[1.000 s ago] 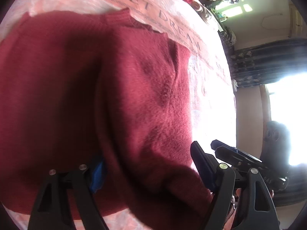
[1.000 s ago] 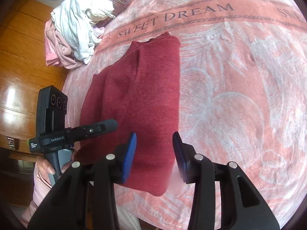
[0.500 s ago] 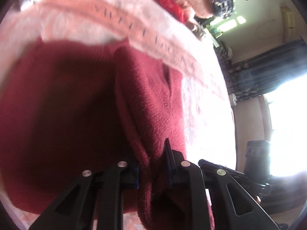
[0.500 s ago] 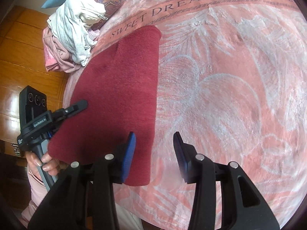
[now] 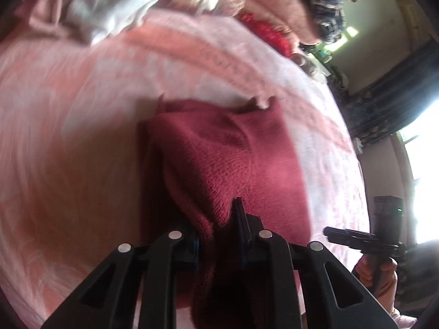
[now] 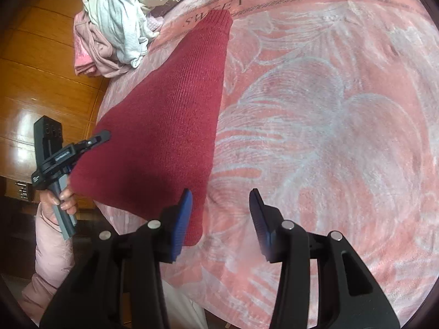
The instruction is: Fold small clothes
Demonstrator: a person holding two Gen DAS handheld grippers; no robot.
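A dark red knitted sweater lies folded lengthwise on the pink bedspread, its neck end by the "SWEET DREAM" lettering. My left gripper is shut on the near edge of the sweater and holds that edge raised off the bed. In the right wrist view the left gripper shows at the sweater's left edge. My right gripper is open and empty just above the bed, its left finger over the sweater's near right corner. The right gripper also shows in the left wrist view.
A pile of white and pink clothes lies at the bed's far left corner, and shows in the left wrist view. Wooden panelling stands left of the bed. Pillows and red fabric lie at the far side.
My left gripper has shut on the sweater's near edge and lifted it, so the sweater's left part has come up off the bed. My right gripper has stayed open.
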